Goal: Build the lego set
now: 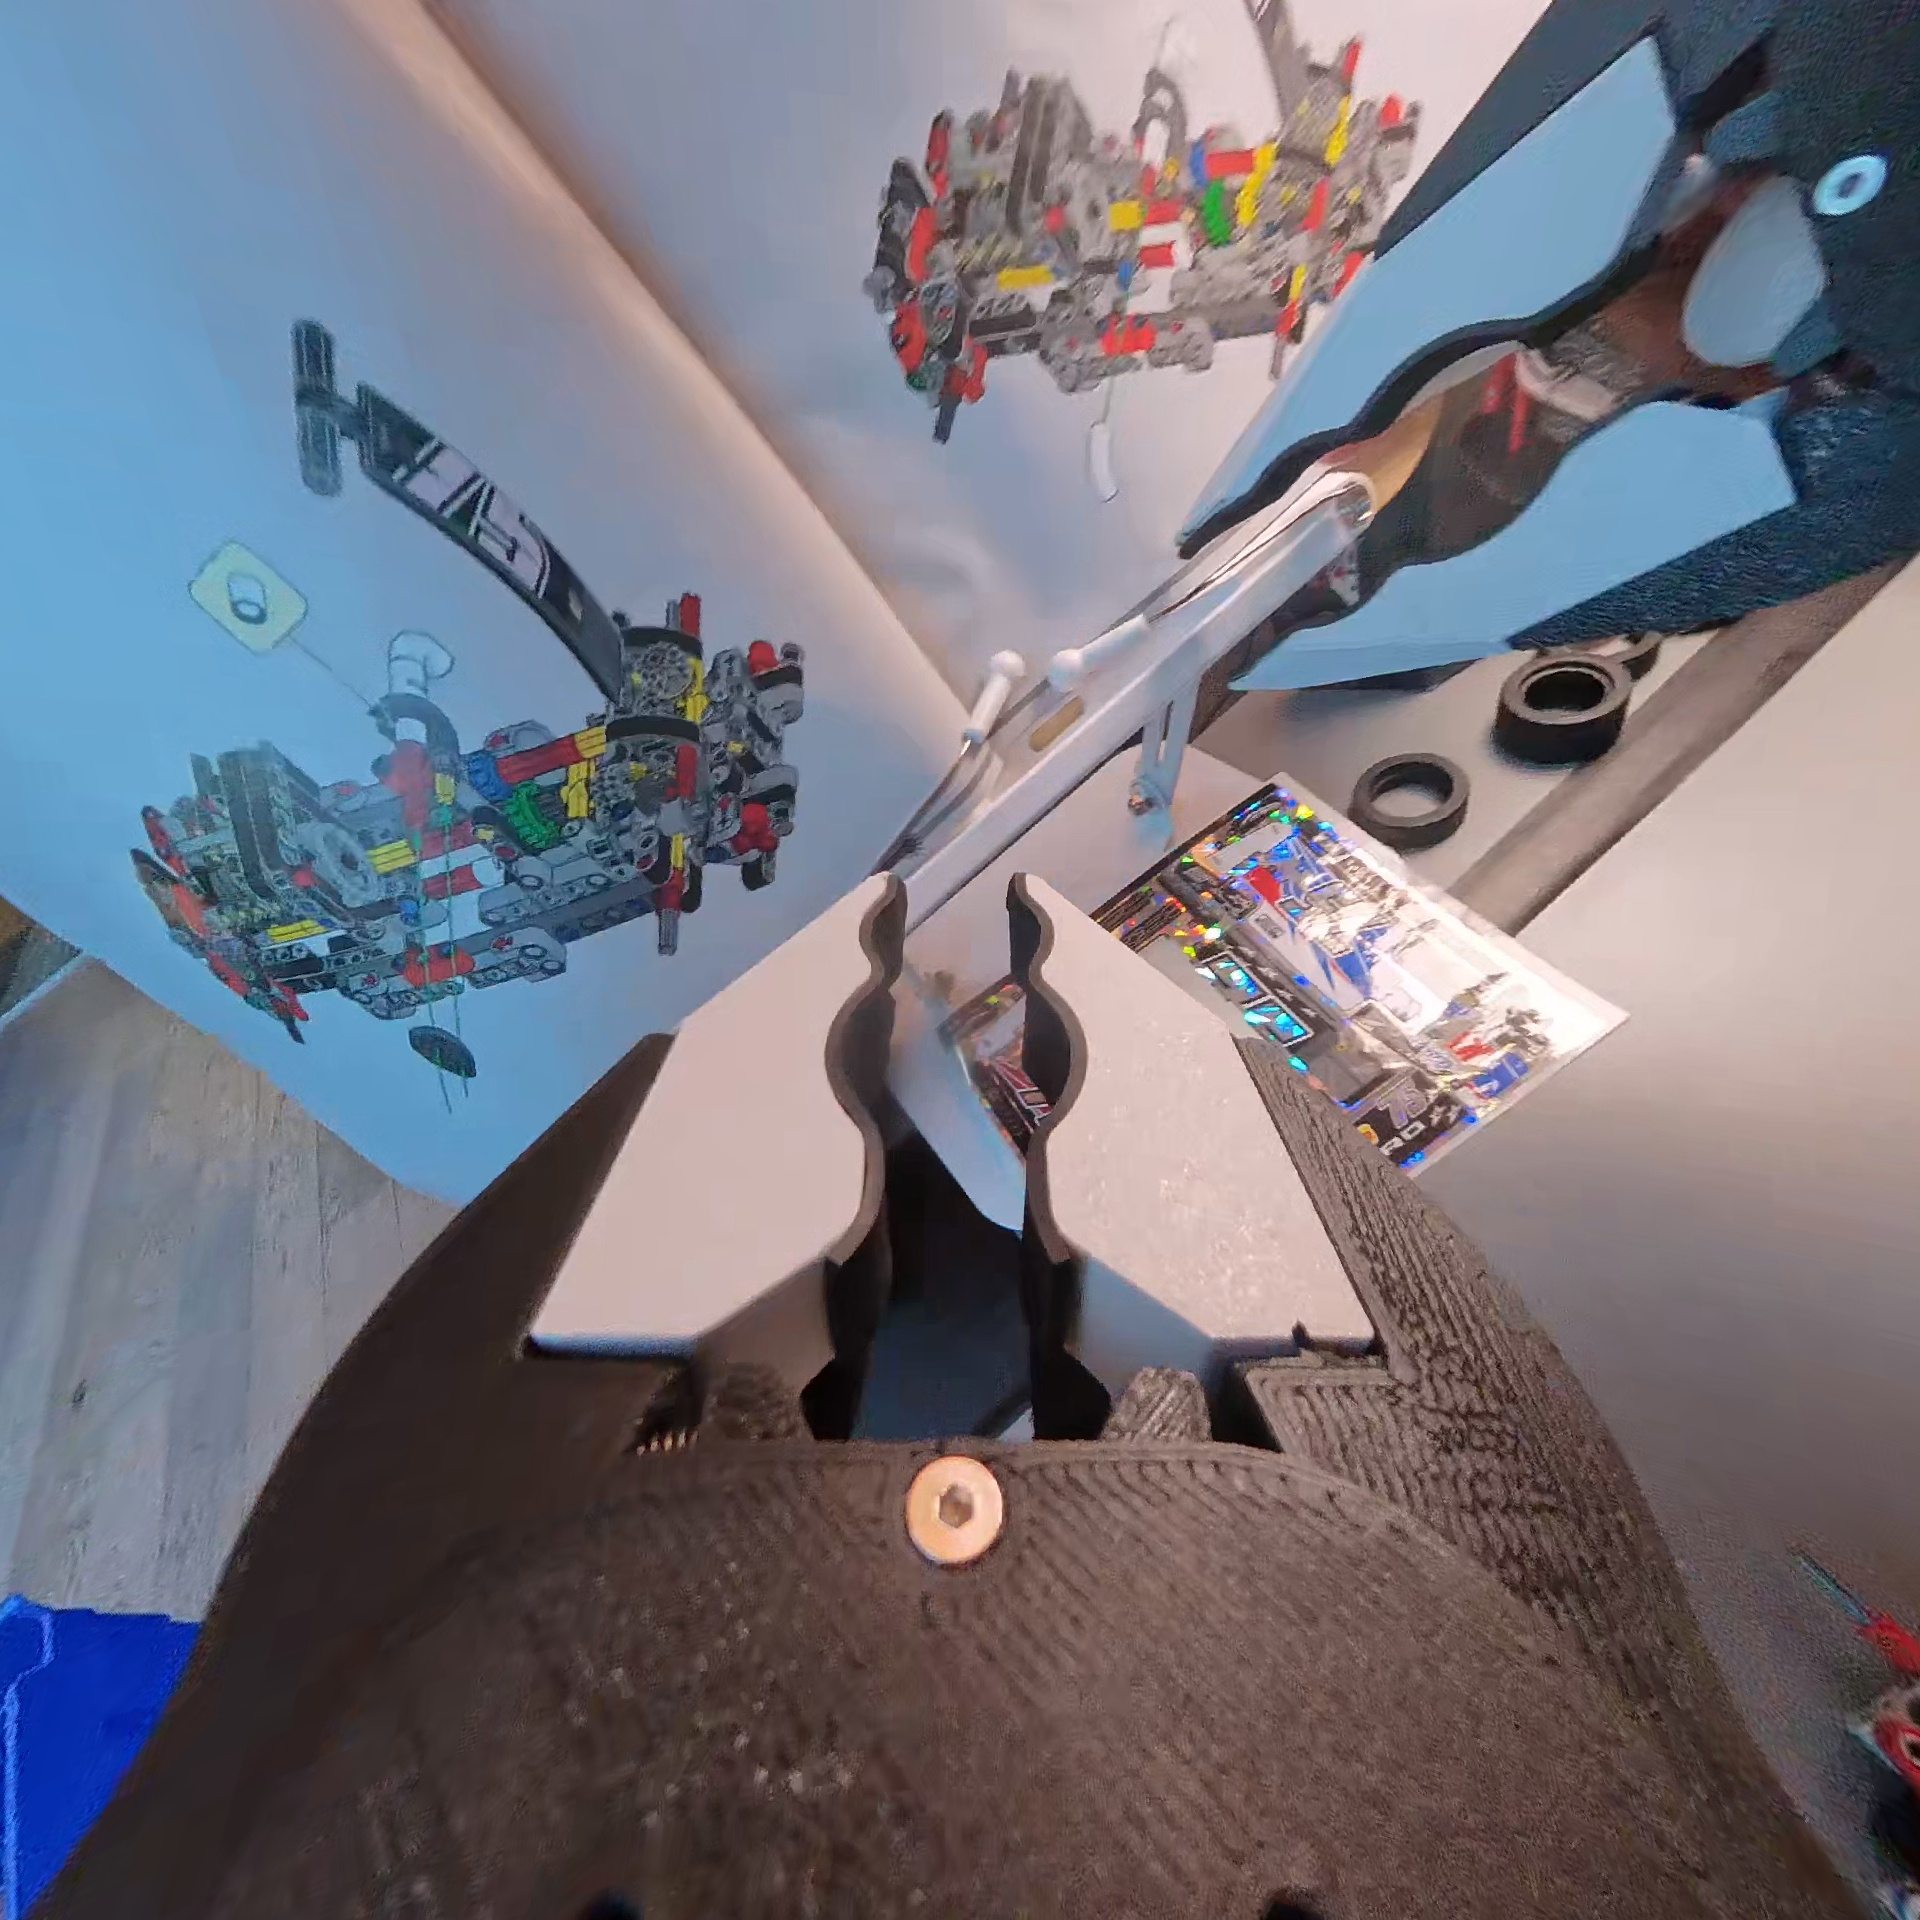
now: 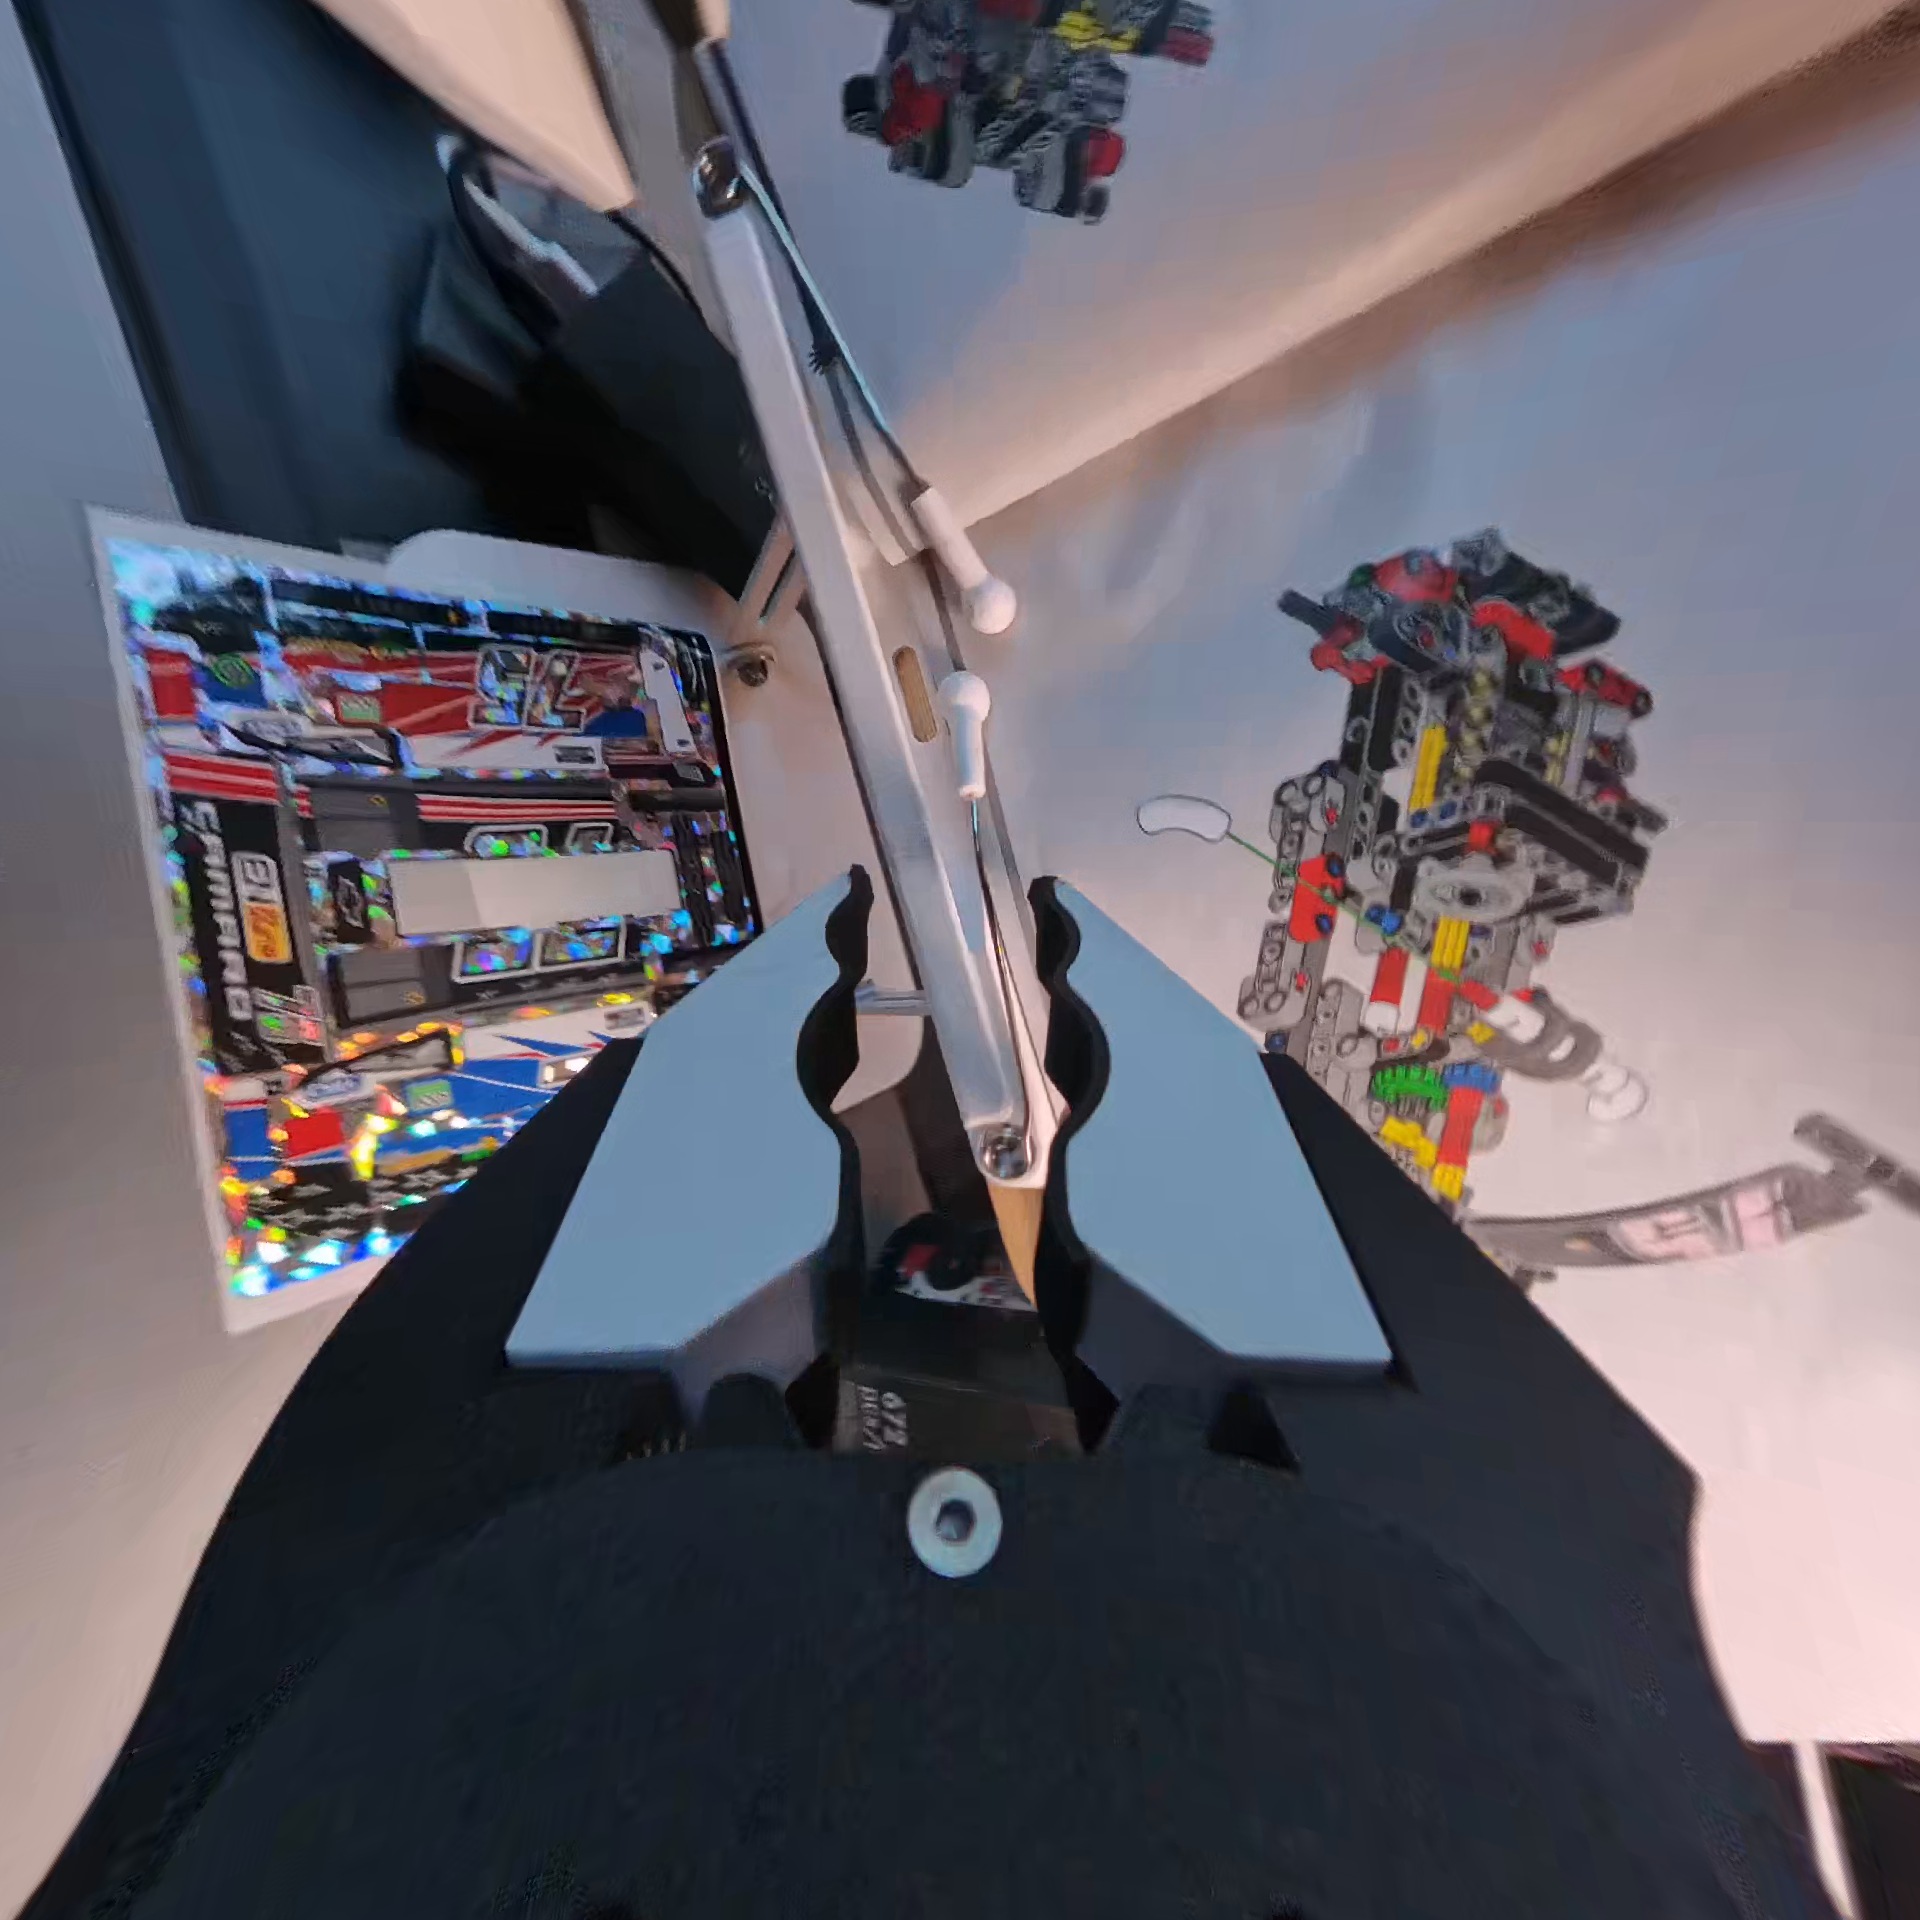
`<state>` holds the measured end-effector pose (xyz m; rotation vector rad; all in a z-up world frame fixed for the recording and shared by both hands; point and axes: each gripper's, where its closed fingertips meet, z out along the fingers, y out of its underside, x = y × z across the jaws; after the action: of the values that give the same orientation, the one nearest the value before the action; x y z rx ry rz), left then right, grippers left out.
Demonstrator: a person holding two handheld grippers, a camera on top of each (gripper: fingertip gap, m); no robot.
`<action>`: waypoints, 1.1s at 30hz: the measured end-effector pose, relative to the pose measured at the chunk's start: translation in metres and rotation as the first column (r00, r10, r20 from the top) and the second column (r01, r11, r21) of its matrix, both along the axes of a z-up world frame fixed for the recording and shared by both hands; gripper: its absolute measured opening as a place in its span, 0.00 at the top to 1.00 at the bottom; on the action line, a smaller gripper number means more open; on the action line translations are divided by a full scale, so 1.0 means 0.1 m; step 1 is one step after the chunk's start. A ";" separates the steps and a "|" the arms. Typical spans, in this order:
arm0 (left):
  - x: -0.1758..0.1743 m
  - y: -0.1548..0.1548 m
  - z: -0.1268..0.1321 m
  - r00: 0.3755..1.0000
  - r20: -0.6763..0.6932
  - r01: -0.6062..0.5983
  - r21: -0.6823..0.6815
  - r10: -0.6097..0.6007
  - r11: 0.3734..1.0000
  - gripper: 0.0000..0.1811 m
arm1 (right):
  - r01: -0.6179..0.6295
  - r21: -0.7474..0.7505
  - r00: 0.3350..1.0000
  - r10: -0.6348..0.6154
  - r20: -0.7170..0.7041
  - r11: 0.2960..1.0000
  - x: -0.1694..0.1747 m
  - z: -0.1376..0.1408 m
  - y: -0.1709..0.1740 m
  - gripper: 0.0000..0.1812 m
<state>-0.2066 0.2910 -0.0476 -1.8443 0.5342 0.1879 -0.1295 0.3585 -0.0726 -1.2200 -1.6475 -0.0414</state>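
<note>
Left gripper (image 1: 956,888), right gripper (image 2: 951,883): both narrowly parted astride silver metal page-holder bar (image 2: 868,665), grip unclear. Open illustrated lego instruction booklet (image 1: 468,520) behind. Black rubber lego tyres (image 1: 1558,707) beyond, on grey desk (image 1: 1766,935). Risk: bar slipping, pages flopping shut.

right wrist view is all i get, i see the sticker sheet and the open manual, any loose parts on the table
Observer: Yes. The left wrist view shows a wide black tyre and a thinner black ring on the table near the sticker sheet.
Operator: anything else loose
Observer: Some small red pieces lie at that view's lower right edge, cropped too much to identify.
Operator: what's on the far side of the manual
Observer: A blue object sits at the lower left edge, next to a wood-grain surface.
</note>
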 end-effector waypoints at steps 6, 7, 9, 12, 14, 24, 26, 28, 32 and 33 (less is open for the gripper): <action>-0.27 0.04 -0.39 0.988 0.144 -0.049 -0.048 0.056 0.998 0.90 | -0.031 0.291 0.981 -0.026 0.192 0.956 -0.15 -0.06 0.06 0.89; -0.29 0.04 -0.52 0.989 0.137 -0.045 -0.076 0.056 0.996 0.89 | -0.031 0.304 0.979 -0.032 0.202 0.952 -0.15 -0.06 0.06 0.90; -0.31 0.02 -0.81 0.992 0.118 -0.025 -0.156 0.044 0.987 0.86 | -0.029 0.328 0.975 -0.046 0.219 0.944 -0.15 -0.06 0.06 0.90; -0.28 0.02 -1.01 0.992 0.125 0.016 -0.179 0.007 0.984 0.85 | -0.048 0.325 0.971 -0.032 0.237 0.945 -0.15 -0.10 0.04 0.95; -0.27 0.06 -1.02 0.986 0.168 0.020 -0.155 0.006 0.988 0.85 | -0.049 0.321 0.977 -0.023 0.214 0.946 -0.15 -0.10 0.04 0.94; -0.38 0.81 -0.97 0.950 0.291 -0.136 0.049 0.116 0.990 0.80 | -0.084 0.310 0.986 0.033 0.165 0.947 -0.16 -0.09 0.04 0.94; -0.38 0.90 -0.90 0.957 0.265 -0.153 0.123 0.117 0.980 0.85 | -0.086 0.308 0.987 0.039 0.156 0.947 -0.16 -0.09 0.04 0.94; -0.43 0.94 -0.82 0.956 0.247 -0.207 0.178 0.160 0.962 0.96 | -0.081 0.306 0.989 0.038 0.145 0.949 -0.16 -0.09 0.04 0.94; -0.44 0.93 -0.82 0.949 0.257 -0.228 0.150 0.184 0.962 0.96 | -0.067 0.289 0.990 0.028 0.137 0.955 -0.16 -0.09 0.03 0.94; -0.43 0.92 -0.82 0.950 0.251 -0.227 0.144 0.187 0.963 0.96 | -0.066 0.290 0.990 0.025 0.141 0.955 -0.15 -0.09 0.02 0.94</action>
<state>-0.2500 0.3834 -0.1298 -1.7233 0.1521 0.1481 -0.1445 0.3607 -0.0818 -0.9681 -1.7152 -0.3374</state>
